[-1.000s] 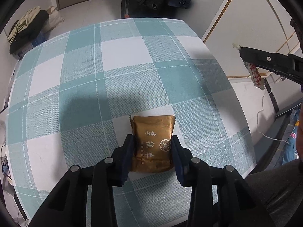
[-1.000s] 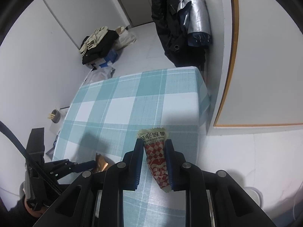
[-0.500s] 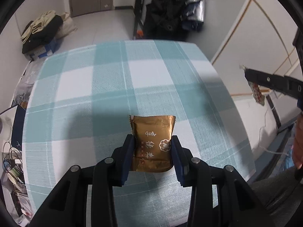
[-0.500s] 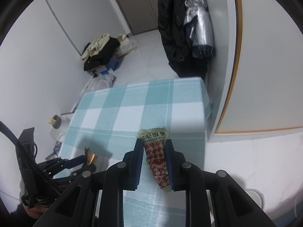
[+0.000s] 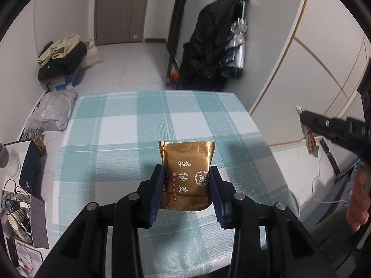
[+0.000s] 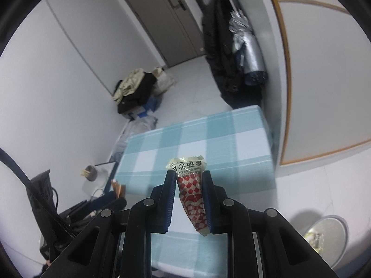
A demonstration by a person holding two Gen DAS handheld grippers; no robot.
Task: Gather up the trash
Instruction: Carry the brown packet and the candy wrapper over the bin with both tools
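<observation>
worktop: teal/white check cloth, fills centre of left wrist view; bare cloth w/ shadows only.
room: grey door top centre; black coat + silver folded umbrella hanging upper right; pile of clothes on a blue box, upper left; grey plastic bag at worktop's left edge; cables + paper cup lower left.
bin: grey, round, on floor at lower right of right wrist view, some scraps inside.
left tongs: partly closed, both blue pads pressed on a gold snack packet, lower centre; packet upright, off the cloth, top edge clear of the pads.
right tongs: narrow gap, clamped on a red/white check sachet, lower centre; sachet tilted, crimped top sticks out above the pads.
pose: both tongs angled down over the near part of the worktop; in left wrist view the right tongs show at right edge, out past the worktop, w/ part of a hand lower right.
</observation>
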